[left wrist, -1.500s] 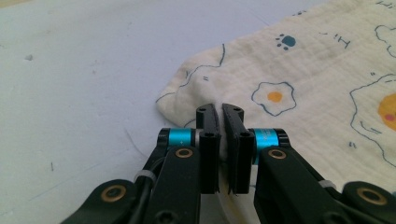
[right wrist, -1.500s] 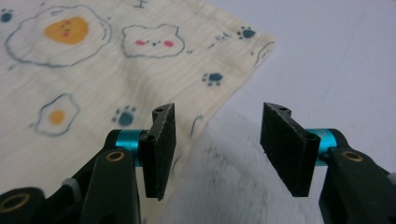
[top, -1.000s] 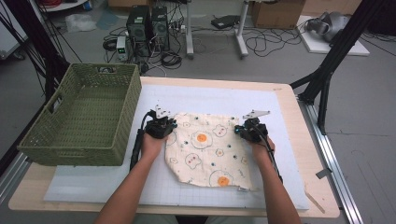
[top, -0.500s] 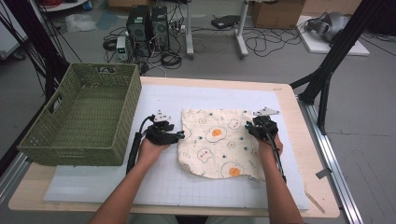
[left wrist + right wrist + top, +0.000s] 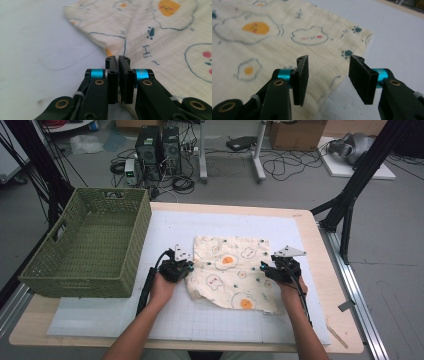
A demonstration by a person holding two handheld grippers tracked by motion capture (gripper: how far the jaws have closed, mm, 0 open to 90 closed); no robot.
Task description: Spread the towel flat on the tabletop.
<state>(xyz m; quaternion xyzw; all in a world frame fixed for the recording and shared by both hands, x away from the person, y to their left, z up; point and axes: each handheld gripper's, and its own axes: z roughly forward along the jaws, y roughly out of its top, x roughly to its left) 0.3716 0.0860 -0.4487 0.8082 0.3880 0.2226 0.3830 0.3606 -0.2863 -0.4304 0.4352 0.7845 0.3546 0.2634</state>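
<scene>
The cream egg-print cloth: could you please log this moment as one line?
cream egg-print cloth: flat on mat | left gripper: shut at cloth's edge | right gripper: just opening, nothing held

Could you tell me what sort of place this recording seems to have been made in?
Probably a lab or workshop set up for recording: a work table under a black frame, computer towers and loose cables on the floor.

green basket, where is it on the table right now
In the high view the green basket sits at the table's left edge, left of the egg-print cloth.
</scene>
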